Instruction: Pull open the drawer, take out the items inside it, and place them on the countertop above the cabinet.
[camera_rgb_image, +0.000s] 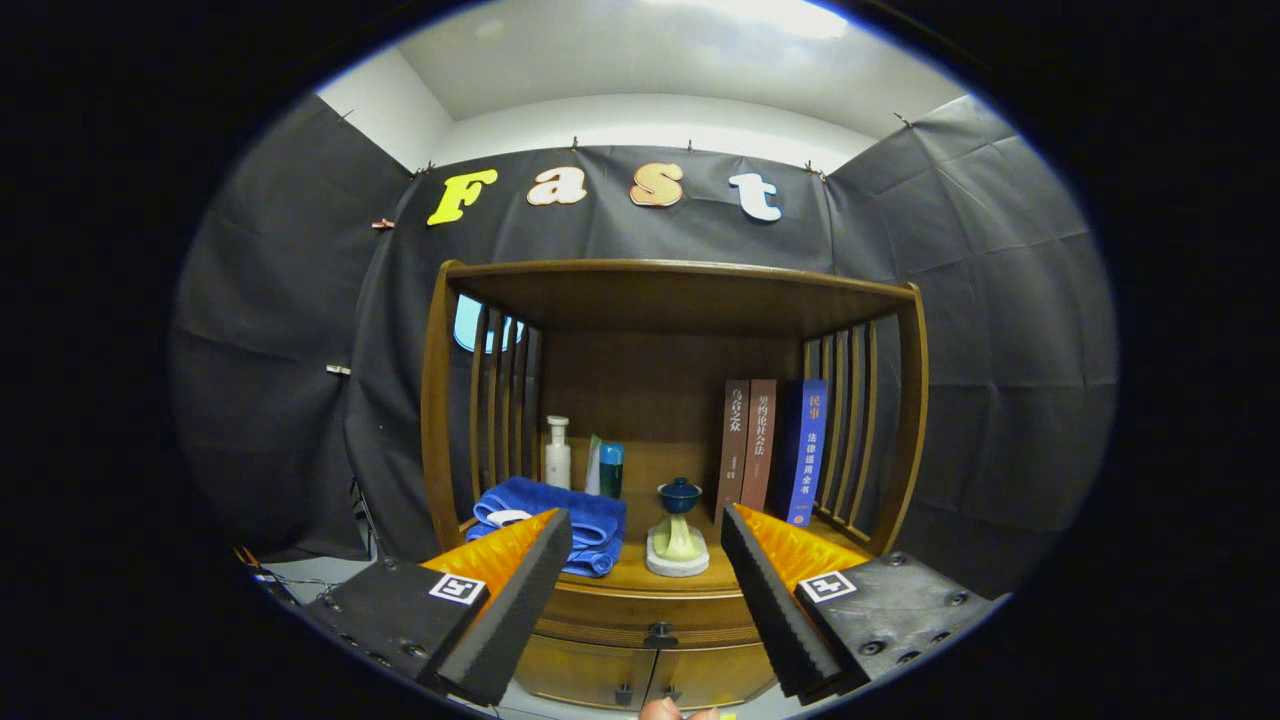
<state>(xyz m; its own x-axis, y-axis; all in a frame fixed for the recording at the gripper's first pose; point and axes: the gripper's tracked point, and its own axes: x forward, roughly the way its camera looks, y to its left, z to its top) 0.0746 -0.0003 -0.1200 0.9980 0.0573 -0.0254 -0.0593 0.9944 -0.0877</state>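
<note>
Item: gripper (645, 585), fingers spread wide, holding nothing.
Item: brown wooden drawer front (640, 612) under the countertop (625, 582), closed, its small dark knob (659, 633) between and just beyond your fingers.
On the countertop: folded blue towel (550, 520), white pump bottle (558, 452), teal tube (611, 469), blue lidded cup on a pale stand (678, 535), three upright books (776, 450).
Risk: the knob is small; you may pinch off-centre and slip. Free space is scarce; items you set down could topple the cup.
</note>
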